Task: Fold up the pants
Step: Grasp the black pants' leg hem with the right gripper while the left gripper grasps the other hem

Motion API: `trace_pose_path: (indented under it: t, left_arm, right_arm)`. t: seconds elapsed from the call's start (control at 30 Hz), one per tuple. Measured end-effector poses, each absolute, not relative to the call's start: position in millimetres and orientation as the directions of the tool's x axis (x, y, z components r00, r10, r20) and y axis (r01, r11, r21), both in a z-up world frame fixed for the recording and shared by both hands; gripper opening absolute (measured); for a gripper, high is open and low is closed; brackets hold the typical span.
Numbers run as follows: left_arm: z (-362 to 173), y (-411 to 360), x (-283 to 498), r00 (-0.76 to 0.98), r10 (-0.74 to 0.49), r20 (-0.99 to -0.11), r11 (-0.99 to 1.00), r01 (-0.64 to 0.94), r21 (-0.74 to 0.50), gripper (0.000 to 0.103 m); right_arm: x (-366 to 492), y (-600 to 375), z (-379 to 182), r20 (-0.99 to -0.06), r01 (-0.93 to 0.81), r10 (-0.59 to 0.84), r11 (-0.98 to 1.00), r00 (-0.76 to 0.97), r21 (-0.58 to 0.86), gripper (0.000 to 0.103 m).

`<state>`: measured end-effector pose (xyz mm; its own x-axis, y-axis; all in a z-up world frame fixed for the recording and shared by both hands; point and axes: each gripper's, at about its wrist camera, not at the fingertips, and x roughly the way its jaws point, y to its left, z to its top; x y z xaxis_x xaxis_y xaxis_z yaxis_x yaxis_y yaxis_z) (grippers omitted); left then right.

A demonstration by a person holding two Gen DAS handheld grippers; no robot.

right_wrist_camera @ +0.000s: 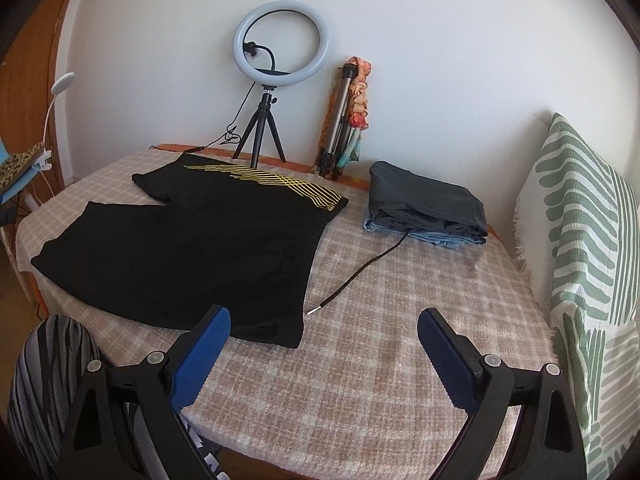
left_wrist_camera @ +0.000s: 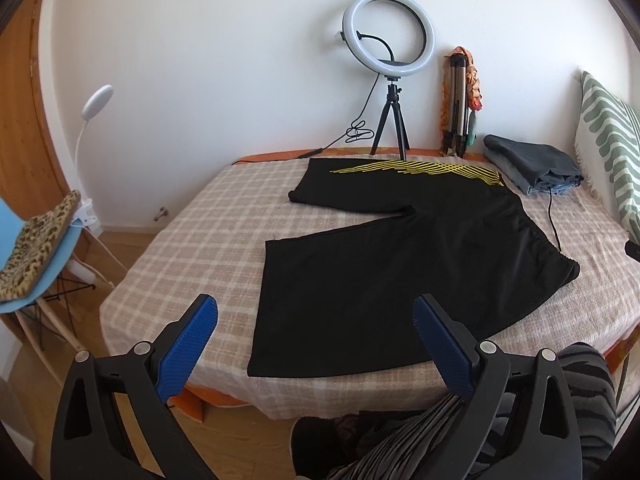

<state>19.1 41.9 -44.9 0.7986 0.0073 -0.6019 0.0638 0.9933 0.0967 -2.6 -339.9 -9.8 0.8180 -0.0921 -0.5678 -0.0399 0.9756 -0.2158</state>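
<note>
The left hand-held gripper is released, its blue pads spread wide and holding nothing; it hovers over the near edge of the bed, with the near leg hem of the pants lying between its fingers in the left wrist view. The right hand-held gripper is likewise released and empty, its left pad over the near waist corner of the pants and its right pad above bare bedcover.

The pants are black shorts spread flat on the checked bedcover, legs pointing to the left, waistband to the right. A yellow stripe pattern runs along the far leg. A black drawstring with a metal tip trails across the cover from the waist side toward a stack of folded clothes, which sits apart from the pants near the wall.

Behind the pants a ring light stands on a small tripod, touching the far edge of the bed. A folded tripod with a scarf leans on the wall beside it. A green-patterned cushion stands at the right. At the left, a blue chair carries a leopard-print cloth, with a white lamp clipped near it.
</note>
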Motion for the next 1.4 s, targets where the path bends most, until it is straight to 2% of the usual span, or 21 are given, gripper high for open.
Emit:
trace_pose_path:
  t: [0.1, 0.23, 0.4, 0.43, 0.53, 0.6, 0.77, 1.03, 1.3, 1.4]
  left_arm:
    - [-57, 48, 24, 0.777, 0.002, -0.63, 0.989, 0.094, 0.118, 0.09]
    - [-72, 52, 30, 0.737, -0.062, -0.674, 0.983, 0.163, 0.088, 0.081]
    - [-90, 66, 44, 0.667, -0.131, -0.734, 0.979, 0.206, 0.012, 0.062]
    - [-92, 69, 46, 0.657, -0.151, -0.739, 0.976, 0.216, -0.007, 0.061]
    - [-100, 76, 48, 0.632, -0.159, -0.758, 0.968, 0.252, 0.007, 0.06]
    - [-104, 78, 47, 0.62, -0.141, -0.772, 0.957, 0.286, 0.056, 0.06]
    - [-113, 78, 48, 0.589, -0.097, -0.802, 0.916, 0.368, 0.159, 0.06]
    - [-129, 60, 56, 0.552, -0.128, -0.824, 0.846, 0.494, 0.199, 0.06]
    - [-145, 42, 58, 0.525, -0.155, -0.837, 0.805, 0.558, 0.2, 0.061]
    - [-143, 42, 60, 0.536, -0.147, -0.831, 0.805, 0.553, 0.214, 0.062]
  right_arm:
    - [9, -335, -19, -0.591, -0.139, -0.041, 0.956, 0.806, -0.257, 0.089]
    - [24, -331, -32, -0.626, -0.248, 0.032, 0.933, 0.779, -0.261, 0.087]
    - [43, -318, -57, -0.71, -0.397, 0.076, 0.868, 0.7, -0.299, 0.072]
    - [44, -316, -62, -0.717, -0.418, 0.072, 0.85, 0.693, -0.32, 0.071]
    - [51, -309, -76, -0.738, -0.464, 0.048, 0.805, 0.673, -0.371, 0.068]
    - [57, -307, -83, -0.752, -0.484, 0.035, 0.785, 0.658, -0.386, 0.06]
    - [71, -299, -102, -0.779, -0.545, 0.031, 0.732, 0.626, -0.41, 0.057]
    - [90, -292, -115, -0.794, -0.595, 0.013, 0.669, 0.608, -0.445, 0.053]
    - [104, -287, -112, -0.811, -0.624, 0.02, 0.651, 0.584, -0.433, 0.009]
    - [113, -289, -101, -0.806, -0.6, 0.037, 0.688, 0.591, -0.409, 0.005]
